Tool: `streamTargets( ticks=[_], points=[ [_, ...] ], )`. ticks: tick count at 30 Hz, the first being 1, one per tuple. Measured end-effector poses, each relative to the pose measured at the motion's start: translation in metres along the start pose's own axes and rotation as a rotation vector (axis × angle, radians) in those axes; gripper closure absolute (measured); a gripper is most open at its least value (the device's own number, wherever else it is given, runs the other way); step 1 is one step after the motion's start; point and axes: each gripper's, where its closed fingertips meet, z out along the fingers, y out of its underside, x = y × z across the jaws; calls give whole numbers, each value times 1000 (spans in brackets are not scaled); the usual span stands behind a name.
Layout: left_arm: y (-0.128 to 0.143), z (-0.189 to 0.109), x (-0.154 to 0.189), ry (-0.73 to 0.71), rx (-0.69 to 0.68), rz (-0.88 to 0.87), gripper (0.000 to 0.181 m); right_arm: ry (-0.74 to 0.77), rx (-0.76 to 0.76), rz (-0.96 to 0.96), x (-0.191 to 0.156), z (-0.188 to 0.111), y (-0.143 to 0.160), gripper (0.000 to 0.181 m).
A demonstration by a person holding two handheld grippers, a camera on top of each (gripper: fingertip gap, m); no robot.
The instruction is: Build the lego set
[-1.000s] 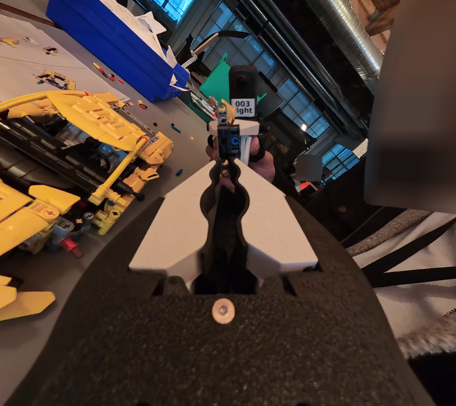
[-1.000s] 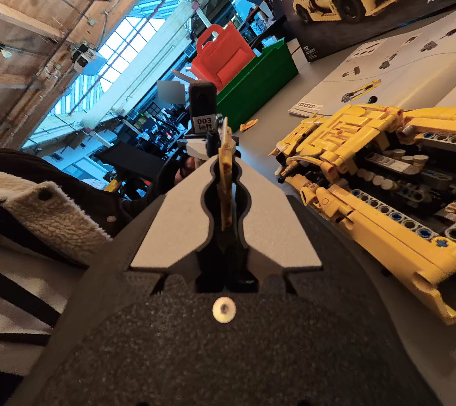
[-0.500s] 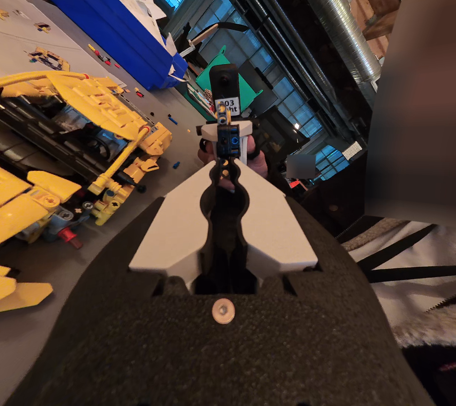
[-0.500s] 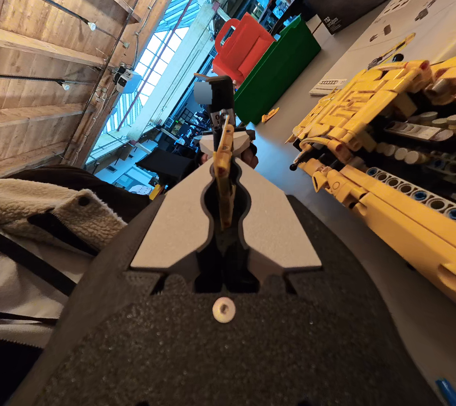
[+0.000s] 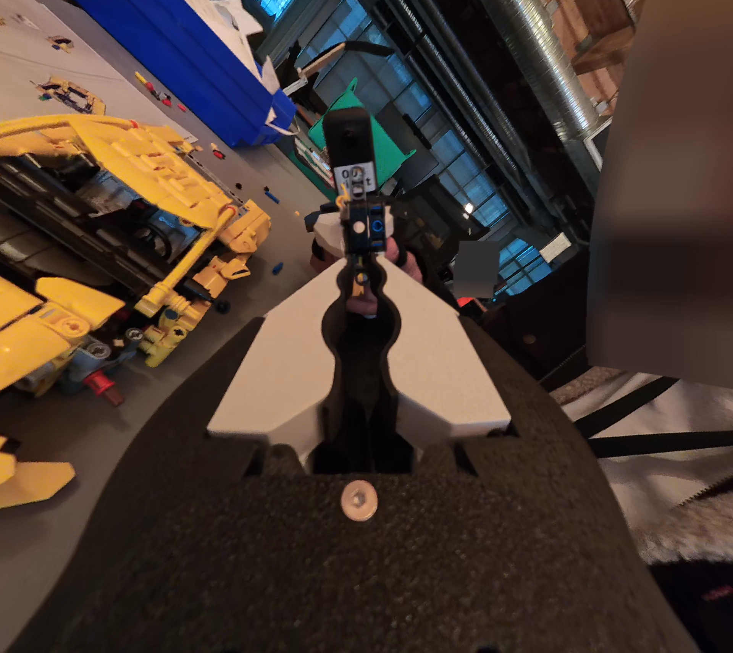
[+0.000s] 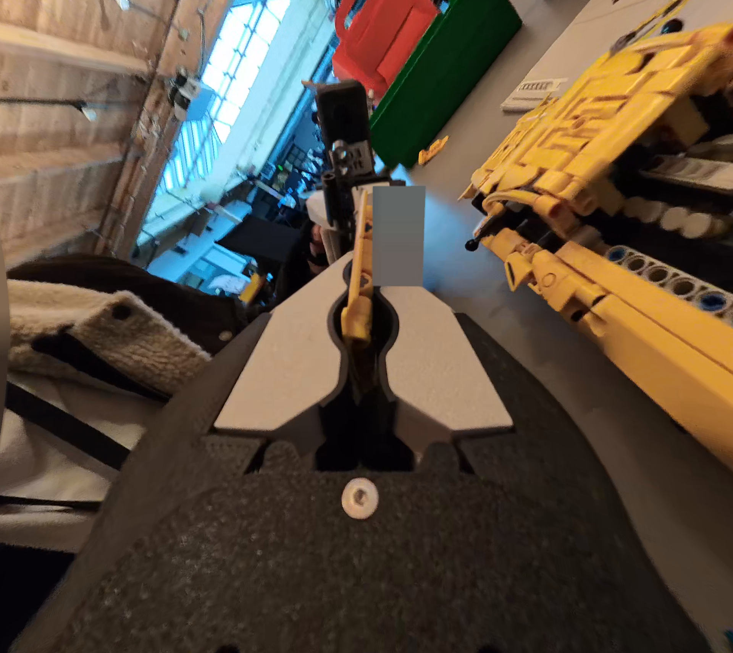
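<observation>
Each wrist camera sits close behind its own fingers, tilted up, facing the other head-on; both share the yellow car [image 5: 119, 205] [image 6: 595, 173], at 9 and 3 o'clock

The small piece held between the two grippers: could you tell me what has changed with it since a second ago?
The black and blue sub-assembly has turned between the grippers, so a pale pin end now faces the left wrist camera. The yellow piece has tilted in the right gripper. Both views have swung, shifting the yellow car in frame. Both the left gripper and the right one stayed shut on their pieces, facing each other above the table.
</observation>
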Motion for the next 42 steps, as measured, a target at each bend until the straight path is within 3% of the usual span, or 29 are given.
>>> streamTargets(
  ticks=[2, 14, 26, 29, 34, 38, 42],
  points=[
    [-3, -2, 1, 19, 19, -24, 175, -36, 50, 39, -2, -4, -7, 180],
    [3, 3, -1, 22, -9, -49, 175, -26, 6, -8, -5, 7, 3, 180],
    [3, 2, -3, 3, -8, -38, 175, -55, 13, -129, -9, 10, 5, 164],
    [3, 3, -2, 7, -11, -32, 175, -12, -30, -189, -5, 11, 11, 174],
    [3, 3, -1, 0, -14, -15, 175, 69, -121, -166, 6, 15, 24, 177],
    [0, 0, -1, 1, 1, -12, 175, -9, -69, -63, 0, 7, 14, 177],
    [7, 4, 2, 23, -43, -16, 175, -73, -113, -30, -10, 10, 21, 177]
  ],
)
